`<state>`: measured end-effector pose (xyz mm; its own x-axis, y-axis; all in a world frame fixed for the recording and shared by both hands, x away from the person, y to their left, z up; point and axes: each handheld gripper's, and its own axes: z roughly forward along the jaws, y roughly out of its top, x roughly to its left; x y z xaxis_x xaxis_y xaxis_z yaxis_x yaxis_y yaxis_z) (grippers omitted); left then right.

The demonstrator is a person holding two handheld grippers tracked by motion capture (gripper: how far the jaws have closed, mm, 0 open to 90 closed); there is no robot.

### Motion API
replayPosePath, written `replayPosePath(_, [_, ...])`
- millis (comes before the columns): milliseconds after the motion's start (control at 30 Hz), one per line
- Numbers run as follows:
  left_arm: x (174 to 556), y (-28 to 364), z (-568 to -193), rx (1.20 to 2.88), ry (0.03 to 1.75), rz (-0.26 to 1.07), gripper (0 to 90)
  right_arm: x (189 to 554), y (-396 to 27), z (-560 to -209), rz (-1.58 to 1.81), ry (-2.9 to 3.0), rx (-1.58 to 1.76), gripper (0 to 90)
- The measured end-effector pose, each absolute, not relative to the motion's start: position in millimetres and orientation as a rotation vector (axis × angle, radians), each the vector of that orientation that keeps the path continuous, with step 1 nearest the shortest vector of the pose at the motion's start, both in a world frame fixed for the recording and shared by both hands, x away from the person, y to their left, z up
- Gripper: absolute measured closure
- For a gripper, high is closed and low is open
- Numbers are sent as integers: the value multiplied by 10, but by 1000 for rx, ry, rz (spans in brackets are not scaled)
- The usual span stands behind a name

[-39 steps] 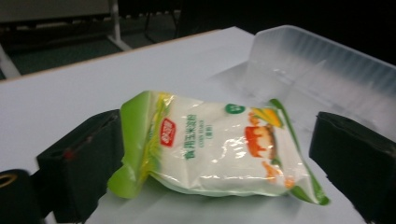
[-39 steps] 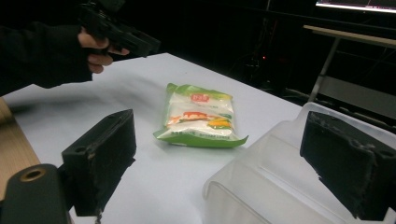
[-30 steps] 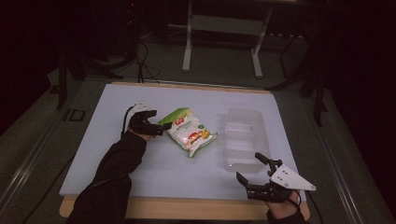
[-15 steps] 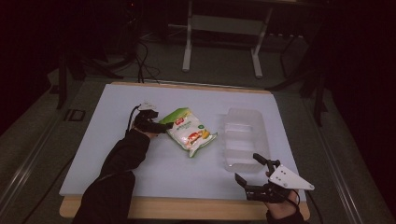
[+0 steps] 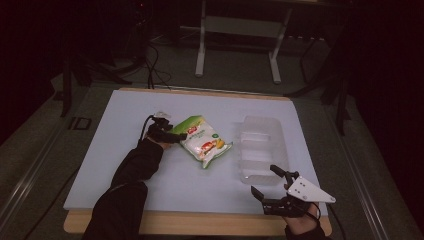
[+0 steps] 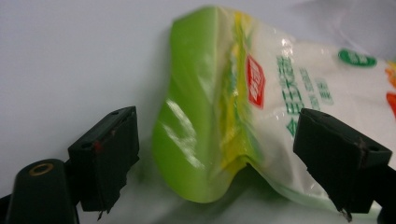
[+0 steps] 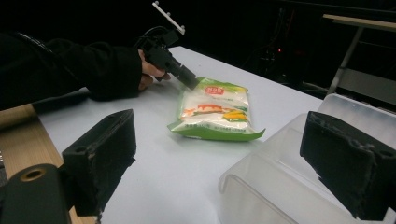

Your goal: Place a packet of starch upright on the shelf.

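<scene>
High view: left gripper (image 5: 181, 136), lower than a second ago, jaws just closing yet still apart astride green end of snack bag (image 5: 205, 141), mid-table. Right gripper (image 5: 267, 184), unmoved, jaws wide, empty, near edge by clear tray (image 5: 262, 150).

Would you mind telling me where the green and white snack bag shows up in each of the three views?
High view: the snack bag lies mid-table, left of the clear tray.
Left gripper view: the bag's green end sits between the open jaws.
Right gripper view: the bag lies centre, beyond the tray's rim.
Shared landmark: the bag's red logo.
</scene>
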<state>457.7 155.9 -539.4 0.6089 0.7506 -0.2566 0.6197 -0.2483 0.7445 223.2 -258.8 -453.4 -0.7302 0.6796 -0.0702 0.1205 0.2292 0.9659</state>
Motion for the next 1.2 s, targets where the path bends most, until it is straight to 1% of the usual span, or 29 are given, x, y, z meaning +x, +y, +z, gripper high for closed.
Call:
replayPosePath(100, [4573, 1532, -5395, 1975, 1062, 164, 235, 2231, -2587, -4532, 1523, 2025, 731, 103])
replayPosePath(133, [4571, 1526, -5392, 1973, 1065, 160, 245, 2232, -2587, -4531, 1523, 2025, 731, 104])
replayPosePath(167, [4562, 1523, -5385, 1964, 1060, 156, 281, 2231, -2585, -4531, 1524, 2025, 732, 104])
replayPosePath(200, [4552, 1511, -5377, 1965, 1052, 172, 343, 2231, -2584, -4530, 1525, 2026, 732, 104])
replayPosePath(233, [4543, 1495, -5370, 1970, 1045, 175, 371, 2230, -2583, -4530, 1524, 2027, 731, 104])
replayPosePath(267, [4535, 1480, -5362, 1973, 1030, 172, 421, 2230, -2581, -4530, 1524, 2027, 731, 104])
replayPosePath(400, [4528, 1419, -5374, 1988, 1047, 164, 507, 2240, -2574, -4533, 1524, 2032, 732, 105])
replayPosePath(433, [4530, 1395, -5386, 1993, 1048, 131, 543, 2243, -2571, -4534, 1525, 2035, 730, 104])
replayPosePath(467, [4523, 1342, -5399, 2008, 1037, 118, 625, 2244, -2567, -4535, 1526, 2036, 731, 105])
replayPosePath(500, [4507, 1296, -5383, 2036, 1025, 157, 674, 2249, -2562, -4536, 1526, 2039, 732, 105])
replayPosePath(533, [4503, 1267, -5363, 2057, 1017, 167, 703, 2249, -2559, -4534, 1529, 2039, 732, 105])
replayPosePath(567, [4500, 1250, -5347, 2074, 1011, 180, 703, 2249, -2559, -4534, 1529, 2039, 732, 105])
replayPosePath(667, [4481, 1204, -5300, 2116, 1000, 219, 755, 2245, -2556, -4528, 1531, 2040, 732, 105])
replayPosePath(800, [4447, 1182, -5264, 2115, 1008, 251, 792, 2246, -2571, -4527, 1534, 2036, 735, 105])
replayPosePath(933, [4423, 1196, -5191, 2092, 1004, 252, 802, 2252, -2591, -4521, 1537, 2030, 742, 107])
replayPosePath(1200, [4339, 1145, -4899, 2074, 960, 286, 816, 2250, -2599, -4507, 1539, 2018, 749, 108])
